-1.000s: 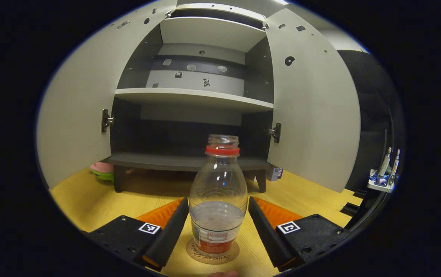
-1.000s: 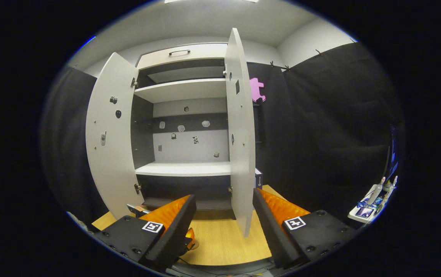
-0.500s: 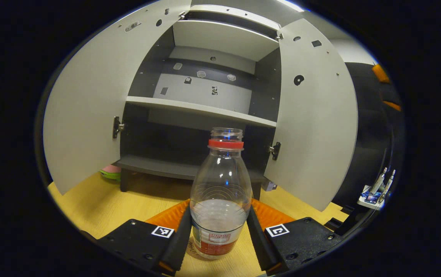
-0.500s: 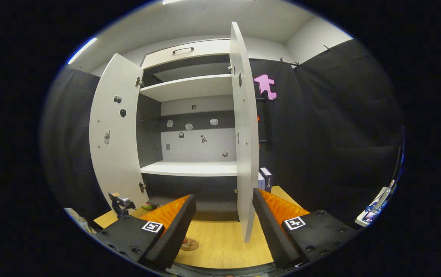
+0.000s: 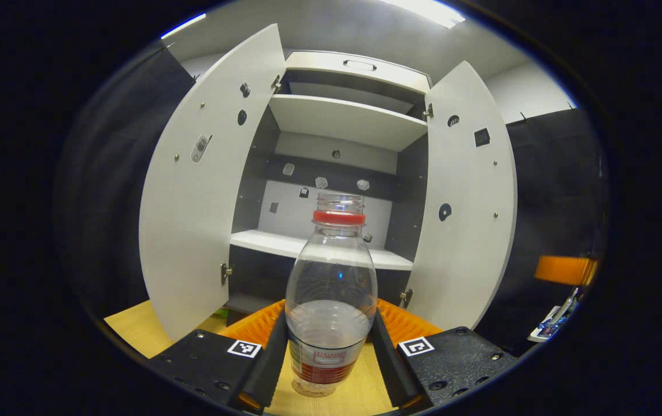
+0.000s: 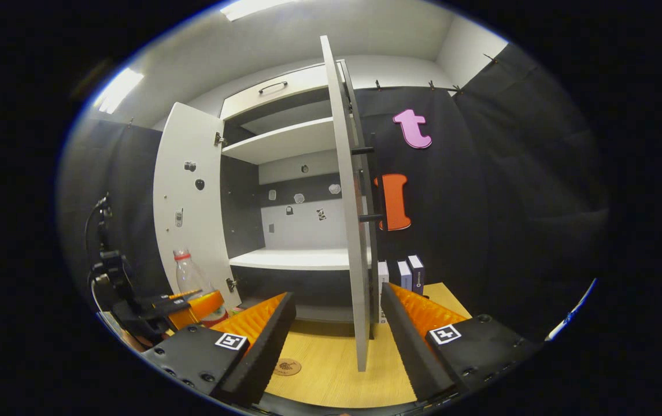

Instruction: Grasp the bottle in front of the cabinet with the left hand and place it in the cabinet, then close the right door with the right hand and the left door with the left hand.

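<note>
The left tongs [image 5: 329, 341] grip the bottle [image 5: 331, 294] upright between both fingers, above the tabletop [image 5: 134, 332], facing the open cabinet [image 5: 336, 121]. The right tongs [image 6: 336, 329] gape wide, with the right door [image 6: 345, 231] edge-on ahead between the fingers.

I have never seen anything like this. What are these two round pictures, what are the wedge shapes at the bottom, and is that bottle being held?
There is no robot here: a person holds a two-finger gripper in each hand, and a wide-angle camera rides on each one. The wedge shapes at the bottom of each picture are that gripper's own fingers.

In the left gripper view, the left gripper is closed on a clear bottle with a red neck ring, no cap and a little liquid inside. Beyond it stands a cabinet with both doors open.

In the right gripper view, the right gripper is open and holds nothing, and the right door is seen nearly edge-on ahead of it. A small round coaster lies on the wooden table, and a few small boxes stand beside the cabinet.
</note>
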Demonstrator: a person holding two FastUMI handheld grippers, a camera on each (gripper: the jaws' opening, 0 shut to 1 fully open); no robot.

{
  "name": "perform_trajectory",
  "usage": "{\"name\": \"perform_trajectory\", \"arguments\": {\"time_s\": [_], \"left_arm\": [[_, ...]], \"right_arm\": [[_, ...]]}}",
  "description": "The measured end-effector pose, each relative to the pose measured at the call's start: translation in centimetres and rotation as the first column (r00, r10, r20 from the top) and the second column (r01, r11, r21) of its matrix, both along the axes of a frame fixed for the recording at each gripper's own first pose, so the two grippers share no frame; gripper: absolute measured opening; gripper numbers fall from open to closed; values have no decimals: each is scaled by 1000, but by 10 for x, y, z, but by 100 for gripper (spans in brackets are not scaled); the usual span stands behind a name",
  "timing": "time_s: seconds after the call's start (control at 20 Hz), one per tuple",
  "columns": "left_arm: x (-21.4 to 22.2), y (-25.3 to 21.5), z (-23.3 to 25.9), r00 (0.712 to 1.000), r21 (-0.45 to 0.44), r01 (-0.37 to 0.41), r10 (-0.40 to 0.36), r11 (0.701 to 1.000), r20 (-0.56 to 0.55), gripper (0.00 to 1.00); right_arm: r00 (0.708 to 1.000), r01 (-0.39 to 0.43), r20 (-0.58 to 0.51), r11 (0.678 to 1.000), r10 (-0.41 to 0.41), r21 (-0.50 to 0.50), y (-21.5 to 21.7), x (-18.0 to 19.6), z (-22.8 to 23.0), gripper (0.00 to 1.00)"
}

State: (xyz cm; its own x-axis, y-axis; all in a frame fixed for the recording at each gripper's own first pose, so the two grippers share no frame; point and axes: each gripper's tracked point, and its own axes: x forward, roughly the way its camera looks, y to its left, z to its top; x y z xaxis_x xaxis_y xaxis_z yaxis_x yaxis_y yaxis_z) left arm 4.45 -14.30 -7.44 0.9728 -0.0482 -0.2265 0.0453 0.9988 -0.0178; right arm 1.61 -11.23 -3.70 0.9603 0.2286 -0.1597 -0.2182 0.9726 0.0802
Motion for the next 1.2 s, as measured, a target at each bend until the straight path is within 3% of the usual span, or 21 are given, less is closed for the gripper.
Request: {"name": "perform_trajectory", "arguments": {"time_s": [0.2, 0.45, 0.5, 0.8, 1.0, 1.05, 1.2], "left_arm": [[36, -12, 61, 999, 67, -25, 22, 997, 40, 72], [106, -35, 81, 998, 7, 24, -24, 1000, 63, 72], [123, -36, 79, 998, -21, 29, -27, 999, 53, 72], [228, -29, 55, 998, -137, 61, -61, 989, 3, 73], [289, -19, 26, 998, -89, 61, -64, 994, -24, 73], [303, -18, 16, 997, -77, 63, -65, 995, -33, 73], [337, -19, -18, 994, -52, 80, -84, 995, -77, 73]], "right_arm": [[1000, -17, -2, 999, 17, 31, -18, -4, 0, 98], [998, 54, 9, 998, -54, 16, -45, -3, 2, 98], [997, 78, 14, 997, -78, 8, -50, -2, 3, 89], [978, 210, 19, 978, -210, 0, -65, 6, 4, 89], [952, 307, 14, 952, -307, 3, -75, 7, 1, 89], [944, 330, 16, 944, -330, 0, -77, 7, 1, 98], [922, 386, 21, 922, -386, -15, -83, 10, 1, 98]]}}
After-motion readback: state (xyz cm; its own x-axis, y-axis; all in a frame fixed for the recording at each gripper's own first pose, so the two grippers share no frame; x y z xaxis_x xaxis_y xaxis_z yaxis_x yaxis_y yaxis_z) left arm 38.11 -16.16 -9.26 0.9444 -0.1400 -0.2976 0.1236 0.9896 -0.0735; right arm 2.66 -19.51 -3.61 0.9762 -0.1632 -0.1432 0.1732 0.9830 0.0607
